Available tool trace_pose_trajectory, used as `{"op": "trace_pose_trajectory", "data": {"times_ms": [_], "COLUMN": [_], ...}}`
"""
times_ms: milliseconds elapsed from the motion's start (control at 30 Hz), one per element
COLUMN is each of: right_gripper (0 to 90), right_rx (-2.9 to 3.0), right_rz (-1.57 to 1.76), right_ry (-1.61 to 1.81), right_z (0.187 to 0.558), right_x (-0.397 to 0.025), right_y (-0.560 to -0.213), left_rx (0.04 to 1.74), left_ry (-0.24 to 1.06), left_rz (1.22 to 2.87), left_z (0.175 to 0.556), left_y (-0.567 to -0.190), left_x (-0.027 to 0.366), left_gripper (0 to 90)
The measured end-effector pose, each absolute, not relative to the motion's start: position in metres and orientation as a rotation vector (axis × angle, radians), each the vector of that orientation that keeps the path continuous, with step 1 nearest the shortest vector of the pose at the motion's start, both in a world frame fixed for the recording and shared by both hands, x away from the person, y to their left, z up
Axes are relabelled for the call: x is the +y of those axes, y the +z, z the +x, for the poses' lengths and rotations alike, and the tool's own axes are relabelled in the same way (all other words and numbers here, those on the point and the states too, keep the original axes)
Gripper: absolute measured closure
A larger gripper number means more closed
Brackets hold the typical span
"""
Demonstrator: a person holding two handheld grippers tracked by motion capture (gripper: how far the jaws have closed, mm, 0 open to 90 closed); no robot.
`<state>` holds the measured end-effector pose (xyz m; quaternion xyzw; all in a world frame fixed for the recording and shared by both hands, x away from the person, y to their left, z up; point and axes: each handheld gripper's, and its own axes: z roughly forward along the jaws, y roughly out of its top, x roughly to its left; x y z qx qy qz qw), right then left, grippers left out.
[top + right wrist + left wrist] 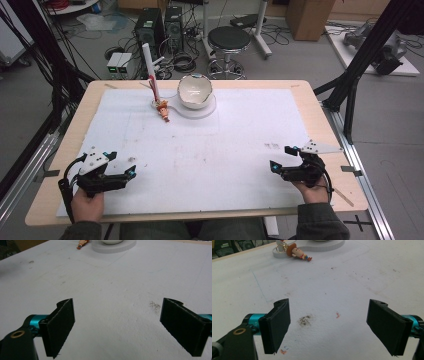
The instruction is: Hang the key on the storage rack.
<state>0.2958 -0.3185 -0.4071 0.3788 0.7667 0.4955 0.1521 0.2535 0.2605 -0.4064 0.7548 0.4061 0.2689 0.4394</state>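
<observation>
With both the left gripper (122,165) and right gripper (281,157) spread empty, a hasty 12 o'clock reach might topple the bowl (195,91) beside the cowboy keychain (163,110).

White bowl (195,91), brown-hatted figurine (163,110)

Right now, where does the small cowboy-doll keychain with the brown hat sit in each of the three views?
High view: the small cowboy-doll keychain with the brown hat lies at the far centre, just left of the round white base.
Left gripper view: top edge, left of centre.
Right gripper view: top edge, only its legs visible.
Shared landmark: the round white base beside it.
</observation>
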Motion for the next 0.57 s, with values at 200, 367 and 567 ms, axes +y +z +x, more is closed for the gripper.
{"op": "trace_pose_trajectory", "data": {"times_ms": [200, 367, 567], "right_gripper": [11.9, 11.9, 11.9], "right_rx": [2.202, 2.201, 2.196], "right_rz": [1.087, 1.089, 1.077], "right_ry": [1.409, 1.41, 1.407], "right_z": [0.289, 0.285, 0.284], "right_x": [-0.321, -0.322, -0.322], "right_y": [-0.411, -0.412, -0.411], "left_rx": [1.007, 0.998, 0.979], "left_ry": [0.667, 0.66, 0.657], "left_rz": [1.871, 1.873, 1.869], "left_z": [0.253, 0.252, 0.251], "left_y": [-0.407, -0.407, -0.406], "left_x": [0.26, 0.261, 0.262], "left_gripper": [19.6, 19.6, 19.6]}}
